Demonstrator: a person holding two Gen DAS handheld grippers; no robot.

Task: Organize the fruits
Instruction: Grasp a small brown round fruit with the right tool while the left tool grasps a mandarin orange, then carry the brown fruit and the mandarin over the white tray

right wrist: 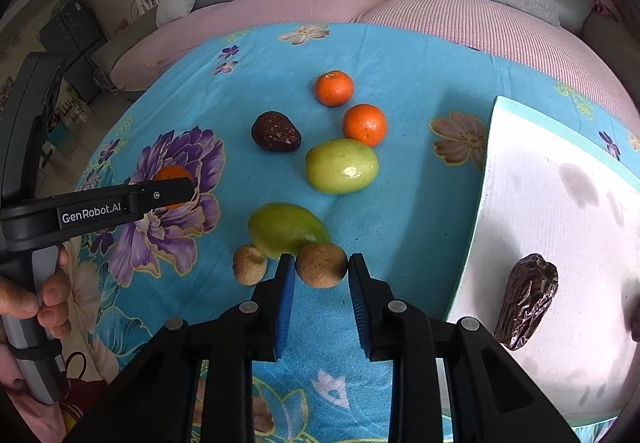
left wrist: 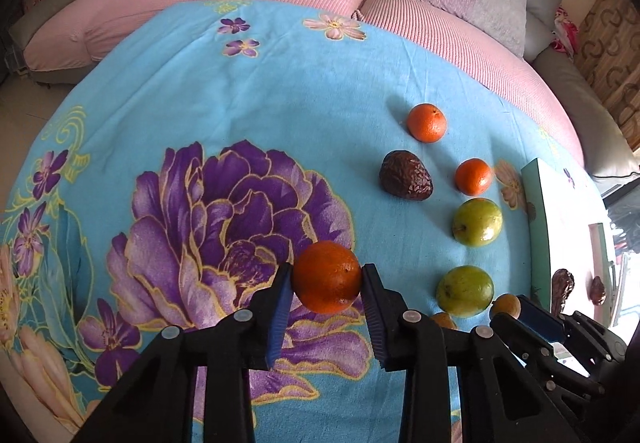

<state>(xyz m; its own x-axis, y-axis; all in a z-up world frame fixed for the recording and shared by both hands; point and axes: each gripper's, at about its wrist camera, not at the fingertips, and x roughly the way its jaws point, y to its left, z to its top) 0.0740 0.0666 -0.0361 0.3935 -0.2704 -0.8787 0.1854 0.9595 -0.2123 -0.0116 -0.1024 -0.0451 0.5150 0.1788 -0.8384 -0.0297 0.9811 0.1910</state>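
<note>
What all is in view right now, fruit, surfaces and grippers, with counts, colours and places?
Oranges: 3, orange; one in the left gripper, two at the far end of the fruit group.
Green fruits: 2, yellow-green; mid-cloth, nearer.
Small brown fruits: 2, tan; one between the right gripper's fingers, one to its left.
Dark wrinkled fruit: 1, brown, on the cloth left of the oranges.
Dried dates: one clear on the board, dark brown; a second sits at the frame edge.
Board: 1, white with green edge, right.
Cloth: 1, blue floral.
Sofa: grey, pink covers, cushions.
Left gripper: black, shut on orange.
Right gripper: black, around a small brown fruit.
Hand: holding the left gripper's handle.
</note>
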